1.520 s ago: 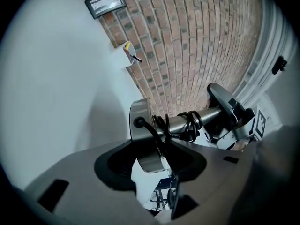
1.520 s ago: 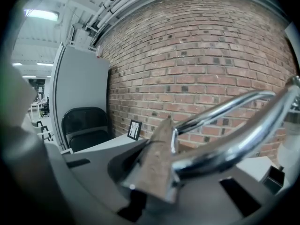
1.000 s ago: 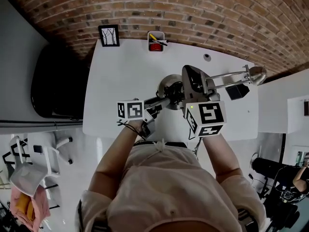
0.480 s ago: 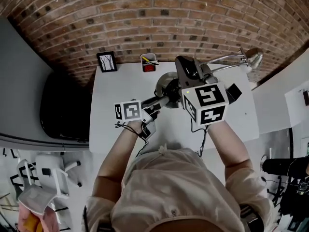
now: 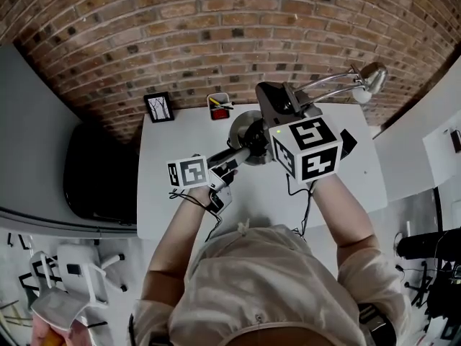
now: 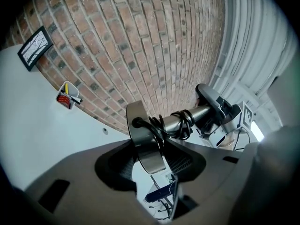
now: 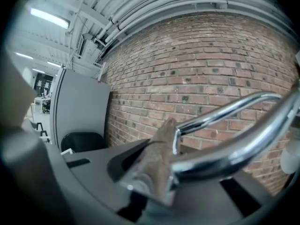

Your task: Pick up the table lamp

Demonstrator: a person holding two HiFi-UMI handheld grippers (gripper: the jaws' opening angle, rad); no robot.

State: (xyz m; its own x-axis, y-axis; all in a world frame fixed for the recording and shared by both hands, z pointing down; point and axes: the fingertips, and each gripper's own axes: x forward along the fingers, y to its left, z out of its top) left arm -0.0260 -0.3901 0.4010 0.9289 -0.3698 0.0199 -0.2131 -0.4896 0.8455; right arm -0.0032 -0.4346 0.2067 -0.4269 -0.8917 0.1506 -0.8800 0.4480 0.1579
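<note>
The table lamp [image 5: 250, 128] is shown held by two grippers, clear of the white table [image 5: 166, 146], which lies below and beyond the fingers. The lamp is judged stiff and bottom-heavy: most of the weight is likely held in the round metal base [image 6: 142, 135]. The chrome arm rods [image 7: 225, 111] and the small shade [image 5: 372, 74] at their far end are judged light but long, so a turning load is to be expected at any single grip. The polished metal is judged slippery, and the arm's joints are thought liable to fold if pulled. A hold at two places, one on the base and one low on the arm, is therefore considered sound. The left gripper [image 6: 150, 161] is seen with its fingers [image 6: 84, 172] set wide and pressed on the rim of the base, which stands on edge between them. The stem [image 6: 197, 112], with the black cord [image 6: 180, 123] wound round it, runs ahead of the fingertips and to their right. The right gripper [image 7: 157, 172] is seen with its fingers [image 7: 93, 172] brought almost together on a flat metal link [image 7: 157, 144] of the arm, from which the rods sweep up and to the right, past the fingertips. Neither gripper is empty; both are closed on the lamp
</note>
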